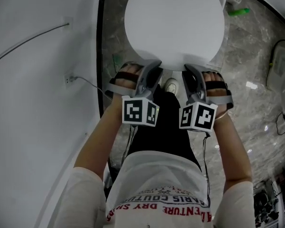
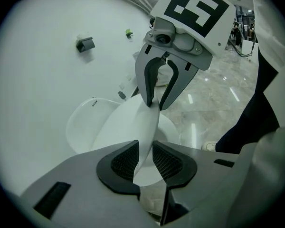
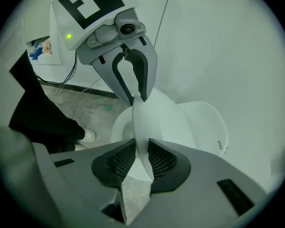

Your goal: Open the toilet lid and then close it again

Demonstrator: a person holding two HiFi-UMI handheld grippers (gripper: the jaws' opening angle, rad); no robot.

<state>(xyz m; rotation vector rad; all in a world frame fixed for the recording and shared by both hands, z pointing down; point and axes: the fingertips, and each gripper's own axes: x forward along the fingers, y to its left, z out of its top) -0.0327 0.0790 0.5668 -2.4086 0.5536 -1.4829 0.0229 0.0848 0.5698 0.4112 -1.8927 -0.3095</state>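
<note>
Left gripper (image 2: 143, 158): tilted steeply down and forward, jaws partly apart, pads on either side of the lid (image 1: 173, 23) edge and touching it.
Right gripper (image 3: 141, 158): same steep downward tilt, jaws closed tight on the lid edge.
Left hand (image 1: 126, 80): strapped into its gripper, knuckles up, marker cube (image 1: 140, 110) toward the body.
Right hand (image 1: 216, 84): strapped likewise, level with the left, just beside it.
Forearms (image 1: 102, 137): bare, stretched forward and down, nearly parallel.
</note>
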